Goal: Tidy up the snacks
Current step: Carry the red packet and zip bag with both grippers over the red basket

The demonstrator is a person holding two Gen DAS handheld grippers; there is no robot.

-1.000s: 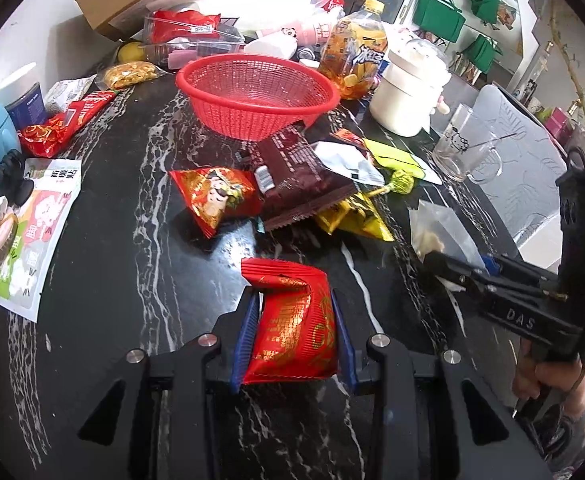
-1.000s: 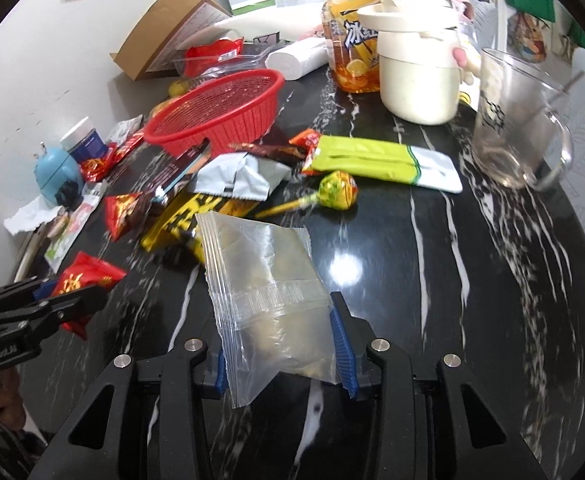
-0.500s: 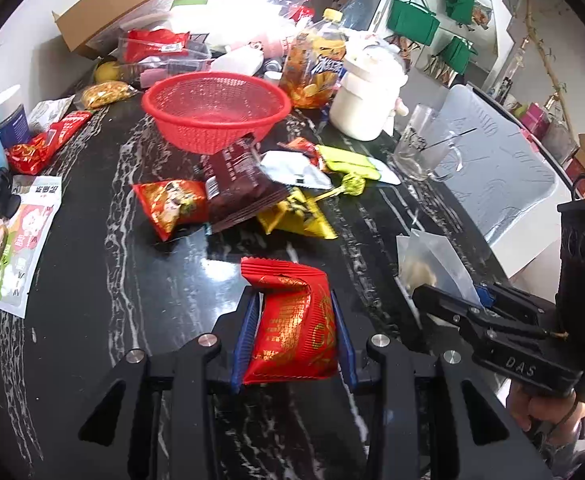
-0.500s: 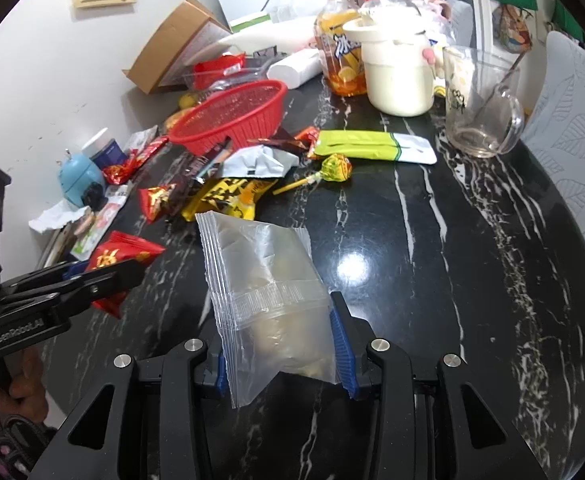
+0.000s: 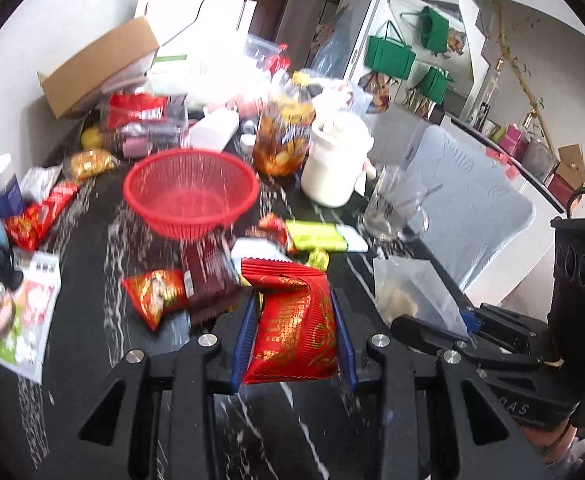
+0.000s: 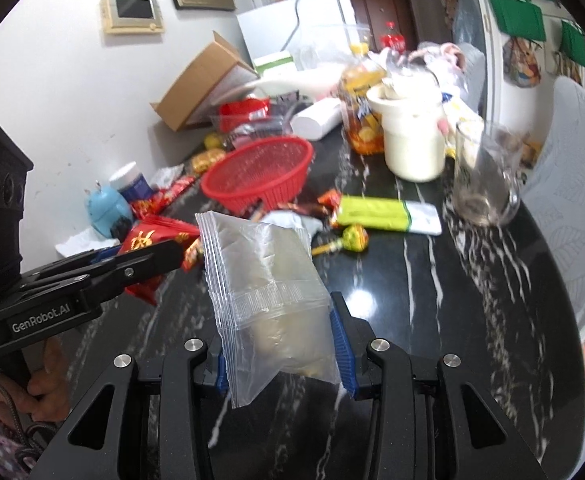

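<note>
My left gripper (image 5: 294, 336) is shut on a red snack packet with gold print (image 5: 296, 328) and holds it above the black marble table (image 5: 84, 344). My right gripper (image 6: 280, 348) is shut on a clear zip bag (image 6: 264, 280) with pale food inside, also held above the table. Each gripper shows in the other's view: the right one (image 5: 432, 330) with its bag (image 5: 408, 288), the left one (image 6: 148, 256) with its packet (image 6: 148, 240). A red mesh basket (image 5: 190, 194) stands at the table's middle back, also in the right wrist view (image 6: 258, 176). Loose snacks lie in front of it.
Loose packets include an orange-red one (image 5: 152, 292), a dark brown one (image 5: 208, 272), a green-white one (image 6: 384, 214) and a lollipop (image 6: 352, 238). A white pot (image 6: 412, 140), tea bottle (image 5: 284, 136), glass mug (image 6: 484, 180), cardboard box (image 5: 96, 68) and blue item (image 6: 104, 208) crowd the back and left.
Both grippers have lifted with their loads and tilted up; the views now show more of the room and the table sits lower in frame. Both grips are unchanged.
</note>
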